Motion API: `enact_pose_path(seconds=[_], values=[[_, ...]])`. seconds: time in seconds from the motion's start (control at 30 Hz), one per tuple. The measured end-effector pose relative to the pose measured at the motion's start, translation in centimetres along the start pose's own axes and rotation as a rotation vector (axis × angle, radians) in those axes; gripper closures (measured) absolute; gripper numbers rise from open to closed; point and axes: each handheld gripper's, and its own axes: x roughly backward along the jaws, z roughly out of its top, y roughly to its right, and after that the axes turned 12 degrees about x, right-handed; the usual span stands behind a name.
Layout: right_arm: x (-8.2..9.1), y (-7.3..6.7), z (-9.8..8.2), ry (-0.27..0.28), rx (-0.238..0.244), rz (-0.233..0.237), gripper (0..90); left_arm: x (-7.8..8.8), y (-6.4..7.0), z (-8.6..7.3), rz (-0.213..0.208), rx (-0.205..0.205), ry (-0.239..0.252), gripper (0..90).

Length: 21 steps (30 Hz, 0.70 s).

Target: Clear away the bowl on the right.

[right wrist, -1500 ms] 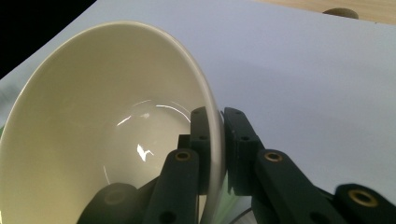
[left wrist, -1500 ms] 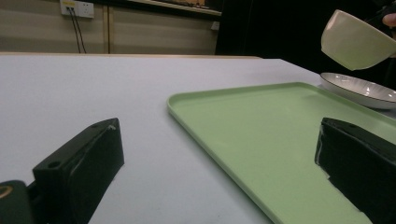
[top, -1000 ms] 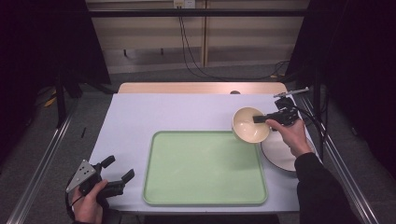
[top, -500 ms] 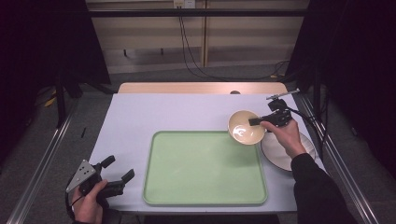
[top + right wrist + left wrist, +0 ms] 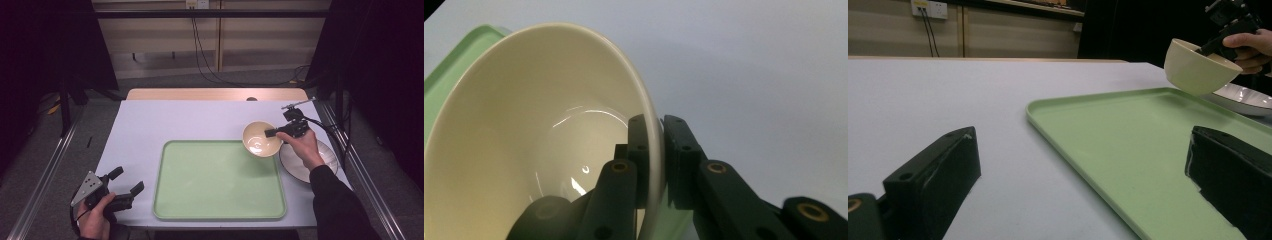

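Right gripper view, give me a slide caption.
Right gripper pinches the cream bowl's rim above the green tray.

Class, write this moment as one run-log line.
right gripper: shut on cream ceramic bowl rim, lifted | left gripper: open, idle | green plastic tray: empty

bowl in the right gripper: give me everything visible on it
The bowl is cream-coloured, round and deep, with a glossy glazed inside that looks ceramic, and it is empty. The right gripper is shut on its rim wall, one jaw inside and one outside. It hangs tilted in the air above the far right corner of the green tray, beside the white plate, touching neither.
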Motion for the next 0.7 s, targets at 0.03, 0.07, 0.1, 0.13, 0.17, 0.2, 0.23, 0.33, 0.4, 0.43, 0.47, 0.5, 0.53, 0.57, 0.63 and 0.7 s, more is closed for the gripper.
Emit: enact_pose_path(seconds=[0.03,0.07,0.1,0.13,0.17,0.2,0.23,0.33,0.4,0.43,0.47,0.5,0.53,0.57,0.63,0.7], values=[[-0.1,0.0,0.0,-0.006,-0.002,-0.006,83.2,0.0,0.0,0.0,0.001,0.000,0.000,1.3],[-0.2,0.0,0.0,-0.005,0.001,-0.001,83.2,0.0,0.0,0.0,0.000,0.000,0.000,1.3],[-0.3,0.0,0.0,-0.006,-0.002,0.000,83.2,0.0,0.0,0.0,0.000,0.000,0.000,1.3],[-0.3,0.0,0.0,-0.008,-0.001,0.001,83.2,0.0,0.0,0.0,0.000,0.001,0.001,1.3],[-0.5,0.0,-0.1,-0.012,-0.003,-0.002,83.2,0.0,0.0,0.0,0.000,0.001,0.001,1.3],[-0.5,0.0,-0.1,-0.014,-0.003,-0.003,83.2,0.0,0.0,0.0,0.000,0.001,0.000,1.3],[-0.6,0.0,-0.2,-0.015,-0.005,-0.002,83.2,0.0,0.0,0.0,0.000,0.000,0.000,1.3],[-0.9,0.1,-0.2,-0.024,-0.004,-0.005,83.2,0.0,0.0,0.0,-0.001,0.000,0.001,1.3],[-1.0,0.1,-0.3,-0.030,-0.005,-0.007,83.2,0.0,0.0,0.0,-0.002,0.001,0.001,1.3],[-1.1,0.1,-0.3,-0.040,-0.016,-0.015,83.2,0.0,0.0,0.0,-0.002,0.001,0.001,1.3],[-1.2,0.2,-0.4,-0.038,-0.013,-0.012,83.2,0.0,0.0,0.0,-0.002,0.002,0.001,1.3],[-1.2,0.3,-0.6,-0.053,-0.029,-0.018,83.2,0.0,0.0,0.0,-0.002,0.001,0.001,1.3],[-1.3,0.4,-0.6,-0.054,-0.028,-0.018,83.2,0.0,0.0,0.0,-0.002,0.001,0.001,1.3],[-1.4,0.5,-0.8,-0.060,-0.026,-0.017,83.2,0.0,0.0,0.0,-0.002,0.001,0.001,1.3],[-1.5,0.6,-0.9,-0.069,-0.034,-0.019,83.2,0.0,0.0,0.0,-0.001,0.000,0.000,1.3],[-1.7,0.6,-0.9,-0.072,-0.028,-0.026,83.2,0.0,0.0,0.0,-0.002,0.000,0.000,1.3]])
